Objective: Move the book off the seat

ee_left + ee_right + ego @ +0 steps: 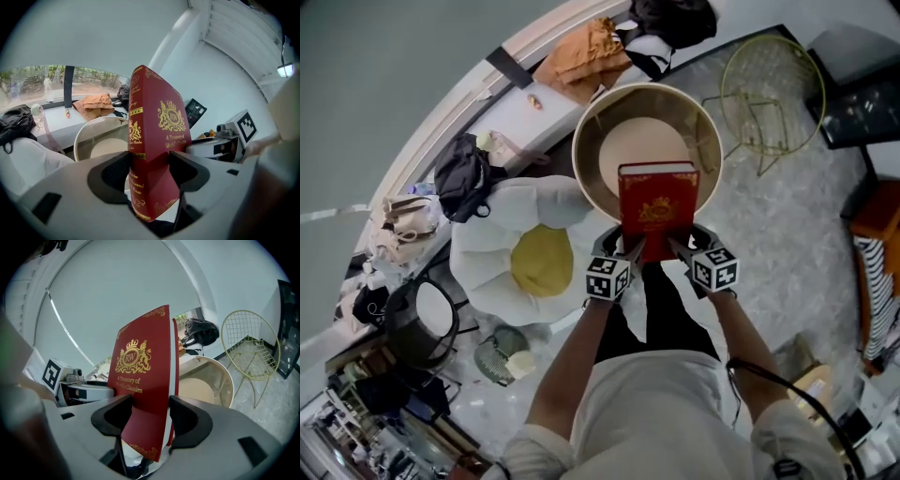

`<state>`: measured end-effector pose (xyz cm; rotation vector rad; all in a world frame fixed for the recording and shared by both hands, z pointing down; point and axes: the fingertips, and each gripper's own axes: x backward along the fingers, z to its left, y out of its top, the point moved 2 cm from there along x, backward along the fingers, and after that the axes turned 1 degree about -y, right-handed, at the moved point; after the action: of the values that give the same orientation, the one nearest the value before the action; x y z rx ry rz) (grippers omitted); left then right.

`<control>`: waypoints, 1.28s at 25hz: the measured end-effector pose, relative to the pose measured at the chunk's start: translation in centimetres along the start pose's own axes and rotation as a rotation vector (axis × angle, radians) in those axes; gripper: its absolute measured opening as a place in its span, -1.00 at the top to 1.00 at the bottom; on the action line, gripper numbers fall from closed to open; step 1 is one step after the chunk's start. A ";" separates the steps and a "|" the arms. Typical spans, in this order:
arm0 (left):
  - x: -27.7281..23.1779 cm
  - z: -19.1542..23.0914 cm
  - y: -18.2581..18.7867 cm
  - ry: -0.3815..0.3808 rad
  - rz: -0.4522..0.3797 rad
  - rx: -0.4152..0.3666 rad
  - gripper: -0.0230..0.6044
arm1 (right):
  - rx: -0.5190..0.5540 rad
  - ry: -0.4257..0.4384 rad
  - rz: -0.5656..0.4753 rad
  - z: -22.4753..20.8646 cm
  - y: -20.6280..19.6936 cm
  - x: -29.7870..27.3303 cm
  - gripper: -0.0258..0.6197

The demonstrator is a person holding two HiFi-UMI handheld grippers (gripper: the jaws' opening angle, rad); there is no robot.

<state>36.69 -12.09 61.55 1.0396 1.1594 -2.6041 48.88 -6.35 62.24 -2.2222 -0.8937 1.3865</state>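
While you have both grippers clamped on the book (656, 199), it hangs in the air over the near rim of the round seat (637, 141) rather than lying on its pad, and nothing shows it touching the seat. Your left gripper (628, 251) has its fingers (115, 173) clenched across the spine corner of the near short edge. Your right gripper (681, 247) has its fingers (187, 420) clenched across the cover and page block at the other near corner. The relation that matters is this: the book's long axis runs straight away from you, out from the fingers toward the seat, with the red cover tilted up toward your head. All of its length therefore sits beyond your grip and over the seat, and both hands are equally close to it, side by side at the same end. Clearing the seat likely means drawing the book back toward your body or swinging it to one side, toward the white flower cushion (487, 253) on your left or the bare floor (787, 216) on your right. Keep both grips level with each other so the far end does not sag or twist.
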 end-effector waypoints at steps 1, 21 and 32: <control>-1.1 0.4 -0.3 0.005 0.004 0.005 0.09 | -0.001 0.004 0.011 -1.0 -0.3 -0.8 0.08; -17.3 10.7 -6.1 0.039 0.135 0.132 0.09 | -0.061 0.028 0.186 -13.6 -6.0 -16.2 0.08; -22.4 15.0 -8.1 0.042 0.171 0.160 0.09 | -0.100 0.004 0.226 -17.0 -7.7 -21.6 0.08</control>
<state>42.61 -20.54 87.73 1.1719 0.8390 -2.5844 54.94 -15.19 88.68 -2.4643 -0.7443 1.4631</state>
